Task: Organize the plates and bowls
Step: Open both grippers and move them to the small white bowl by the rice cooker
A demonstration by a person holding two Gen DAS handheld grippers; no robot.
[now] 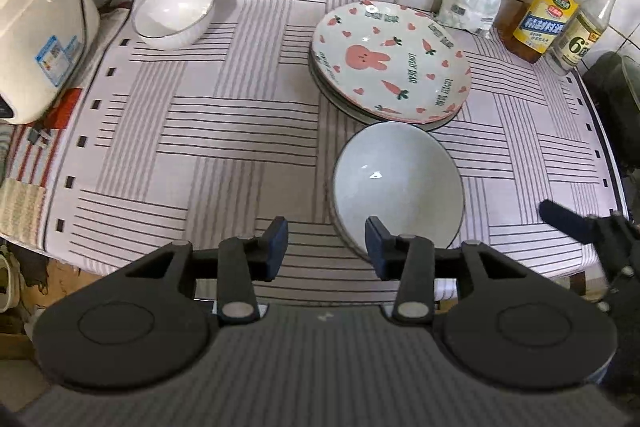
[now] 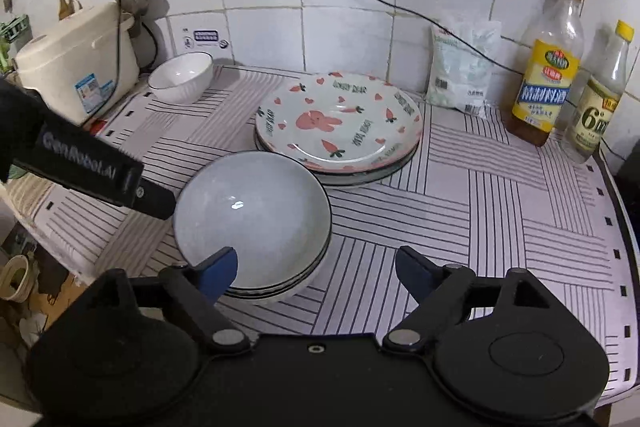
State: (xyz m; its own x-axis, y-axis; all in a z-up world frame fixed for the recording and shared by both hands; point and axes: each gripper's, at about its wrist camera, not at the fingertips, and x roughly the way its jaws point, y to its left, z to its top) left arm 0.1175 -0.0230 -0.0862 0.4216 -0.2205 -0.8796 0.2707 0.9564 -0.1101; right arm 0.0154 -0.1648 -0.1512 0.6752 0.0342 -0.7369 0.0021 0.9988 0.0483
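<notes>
Bowl stack (image 2: 252,215) upright, mouth up

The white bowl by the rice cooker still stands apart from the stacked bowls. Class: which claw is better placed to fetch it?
Probably the left claw: open and empty, and the white bowl lies toward its side. The right claw sits beyond the bowl stack.

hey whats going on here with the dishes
A person with a gripper in each hand is sorting dishes on a striped cloth. The grey bowls sit stacked at the front, beside a pile of plates topped by a bunny one. Both the left gripper and right gripper are open and hold nothing. A white bowl sits apart at the back, not yet stacked.
</notes>
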